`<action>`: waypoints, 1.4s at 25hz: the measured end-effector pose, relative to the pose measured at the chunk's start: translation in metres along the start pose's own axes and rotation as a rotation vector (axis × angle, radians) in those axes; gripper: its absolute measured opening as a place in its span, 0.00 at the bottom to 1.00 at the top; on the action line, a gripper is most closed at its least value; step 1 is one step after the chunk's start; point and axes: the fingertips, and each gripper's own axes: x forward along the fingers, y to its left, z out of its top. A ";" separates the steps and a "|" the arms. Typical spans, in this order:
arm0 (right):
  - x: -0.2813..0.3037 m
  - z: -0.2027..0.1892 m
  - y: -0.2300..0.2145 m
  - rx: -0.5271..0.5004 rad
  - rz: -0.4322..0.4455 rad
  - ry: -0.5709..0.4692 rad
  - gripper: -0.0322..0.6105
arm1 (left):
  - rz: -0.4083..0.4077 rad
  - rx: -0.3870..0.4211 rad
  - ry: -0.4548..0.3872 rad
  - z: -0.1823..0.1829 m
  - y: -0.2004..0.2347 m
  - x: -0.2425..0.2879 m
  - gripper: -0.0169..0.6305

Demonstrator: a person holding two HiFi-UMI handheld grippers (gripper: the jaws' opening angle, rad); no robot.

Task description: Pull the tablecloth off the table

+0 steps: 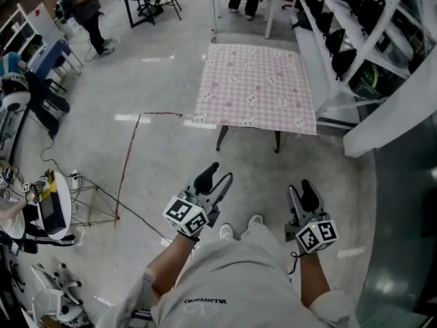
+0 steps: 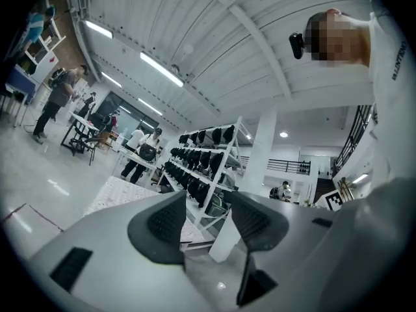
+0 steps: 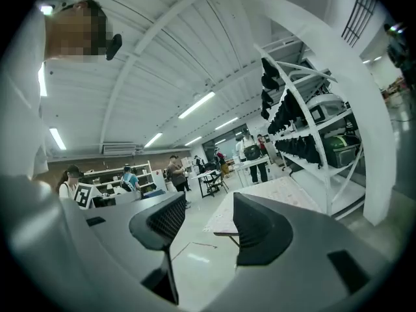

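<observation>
Left gripper (image 1: 217,174): jaws spread wide with nothing between them. In the left gripper view you just see the room through the gap. Right gripper (image 1: 301,187) is the same, jaws wide apart and empty, with open air between the pads. Both are held low in front of the person, pointing ahead toward the table and not touching anything.

The tablecloth (image 1: 254,84) is pink checked with little white figures. It lies flat over the surface and its near edge hangs just past the front, above the two dark legs (image 1: 222,137). It's well apart from both grippers, with a stretch of bare grey floor (image 1: 164,162) between.

There's plenty of open floor to the left of the table. On the right a white shelving rack (image 1: 341,39) stands just beside the cloth's edge. A thin red line (image 1: 127,161) runs across the floor on the left.

As for writing, the person's shirt (image 1: 205,301) looks like it says "VALENTINO". Each gripper's marker cube (image 1: 186,215) has black-and-white square codes.
</observation>
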 end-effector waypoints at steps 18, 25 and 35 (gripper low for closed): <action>0.049 -0.001 -0.040 0.025 0.039 0.011 0.42 | 0.018 -0.029 0.033 -0.012 0.023 0.054 0.34; 0.089 0.005 -0.088 0.060 0.074 0.047 0.42 | 0.034 -0.033 0.063 -0.021 0.036 0.113 0.34; 0.154 0.018 -0.126 0.074 0.206 0.094 0.42 | 0.096 -0.039 0.073 -0.028 0.057 0.186 0.34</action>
